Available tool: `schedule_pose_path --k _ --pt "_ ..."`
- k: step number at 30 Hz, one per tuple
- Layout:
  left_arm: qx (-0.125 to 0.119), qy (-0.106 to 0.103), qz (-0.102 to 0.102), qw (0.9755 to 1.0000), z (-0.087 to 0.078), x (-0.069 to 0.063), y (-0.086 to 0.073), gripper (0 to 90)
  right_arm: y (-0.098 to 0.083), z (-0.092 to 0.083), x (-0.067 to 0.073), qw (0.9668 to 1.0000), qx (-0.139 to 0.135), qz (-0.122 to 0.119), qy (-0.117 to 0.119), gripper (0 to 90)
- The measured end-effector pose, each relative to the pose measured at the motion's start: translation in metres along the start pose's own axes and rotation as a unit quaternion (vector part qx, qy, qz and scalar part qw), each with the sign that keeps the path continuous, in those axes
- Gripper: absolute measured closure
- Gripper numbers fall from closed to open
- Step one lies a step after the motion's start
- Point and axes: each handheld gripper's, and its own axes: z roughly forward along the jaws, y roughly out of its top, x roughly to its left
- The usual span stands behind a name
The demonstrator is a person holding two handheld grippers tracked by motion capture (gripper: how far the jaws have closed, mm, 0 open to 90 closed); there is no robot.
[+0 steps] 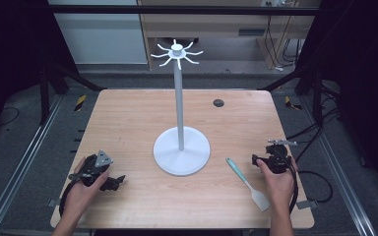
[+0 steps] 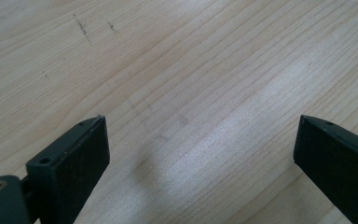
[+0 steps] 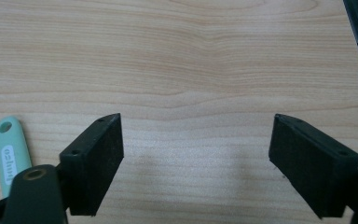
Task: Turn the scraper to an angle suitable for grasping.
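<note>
Left tongs [image 2: 200, 158] gape wide over bare wooden table [image 2: 191, 70], gripping nothing

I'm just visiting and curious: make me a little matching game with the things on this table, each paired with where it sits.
Things:
1. white hook stand
2. spatula
3. left gripper
4. small dark round hole

Places:
A. far part of the table, right of the pole
B. centre of the table
C. near left
D. near right, beside the right gripper

Pairs: 1-B, 2-D, 3-C, 4-A

White stand [image 1: 181, 147] blocks table [image 1: 128, 123] centre; spatula [image 1: 247, 183] seemingly near right tool [image 1: 256, 160].
</note>
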Motion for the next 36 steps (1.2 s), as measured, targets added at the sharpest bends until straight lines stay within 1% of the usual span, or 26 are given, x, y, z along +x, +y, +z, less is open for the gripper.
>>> schedule_pose_path --k 1,4,7,9,11,15,17,18,20,23,26,27,29,34,36 --pt "0.001 -0.001 0.0 1.0 0.0 0.0 0.0 3.2 0.0 0.0 0.001 1.0 0.002 0.0 -0.001 21.5" --pt "0.0 -0.002 0.001 1.0 0.0 -0.001 0.0 3.2 0.0 -0.003 0.006 0.9999 -0.003 -0.01 -0.001 27.4" --pt "0.0 -0.002 0.003 1.0 0.0 -0.001 0.0 3.2 0.001 -0.006 0.012 0.9998 -0.003 -0.02 0.006 34.8" --pt "0.0 -0.003 0.002 1.0 0.001 -0.001 0.0 3.2 0.002 -0.007 0.016 0.9995 0.0 -0.031 0.005 39.5" --pt "0.001 -0.001 0.002 1.0 0.001 -0.001 0.0 3.2 0.004 -0.009 0.023 0.9989 0.002 -0.045 0.011 46.0" --pt "0.001 0.001 0.002 1.0 0.0 0.0 0.0 3.5 0.008 -0.009 0.036 0.9972 0.005 -0.07 0.024 57.3" --pt "0.001 0.001 0.002 1.0 0.001 0.0 0.0 3.6 0.009 -0.008 0.043 0.9956 0.01 -0.086 0.037 63.2" --pt "0.001 0.001 0.002 1.0 0.001 0.0 0.0 3.6 0.009 -0.008 0.047 0.9951 0.013 -0.089 0.042 65.8" --pt "0.002 0.0 0.003 1.0 0.001 -0.001 0.0 3.6 0.01 -0.006 0.054 0.9935 0.017 -0.102 0.048 70.0" --pt "0.003 0.0 0.004 1.0 0.001 -0.001 0.0 3.7 0.01 -0.002 0.06 0.9918 0.026 -0.112 0.056 77.3" --pt "0.002 0.001 0.004 1.0 0.001 -0.001 0.0 3.8 0.009 0.002 0.066 0.989 0.036 -0.128 0.065 84.6" --pt "0.002 0.001 0.004 1.0 0.001 -0.001 0.0 3.7 0.009 0.003 0.067 0.9887 0.038 -0.129 0.067 86.8" --pt "0.002 0.001 0.005 1.0 0.001 -0.001 0.0 3.8 0.008 0.004 0.069 0.9869 0.042 -0.135 0.077 88.8" --pt "0.002 0.001 0.006 1.0 0.001 -0.001 0.0 3.8 0.006 0.007 0.073 0.9846 0.055 -0.143 0.085 89.9" --pt "0.002 0.001 0.006 1.0 0.001 -0.001 0.0 3.8 0.005 0.009 0.074 0.9838 0.058 -0.148 0.084 89.9"
